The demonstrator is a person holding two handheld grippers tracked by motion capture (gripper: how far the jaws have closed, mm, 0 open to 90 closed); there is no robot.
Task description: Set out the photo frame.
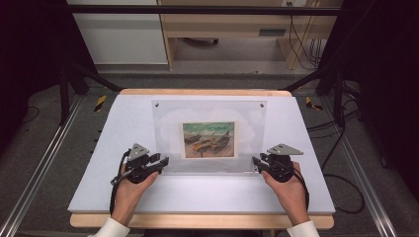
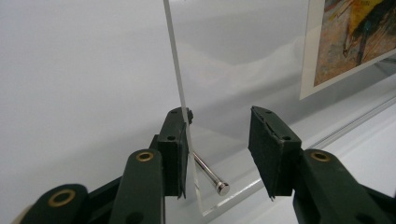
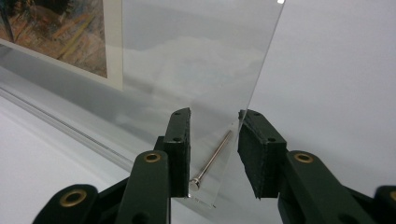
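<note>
A clear acrylic panel (image 1: 207, 111) lies across the middle of the white table (image 1: 197, 192), with a painted boat picture (image 1: 208, 139) under it. My left gripper (image 1: 163, 160) sits at its near left corner and my right gripper (image 1: 256, 161) at its near right corner. In the left gripper view the jaws of the gripper (image 2: 219, 140) stand open around a metal pin (image 2: 210, 175) that sticks out of the panel, whose thin edge touches the left jaw. In the right gripper view the gripper (image 3: 215, 140) is open around the panel corner and its pin (image 3: 212, 161).
Two small screws mark the panel's far corners (image 1: 157, 104). Aluminium rails (image 1: 39, 173) run along both sides of the table. Black frame posts and cables (image 1: 341, 148) stand to the right, and wooden furniture (image 1: 222, 29) lies beyond the far edge.
</note>
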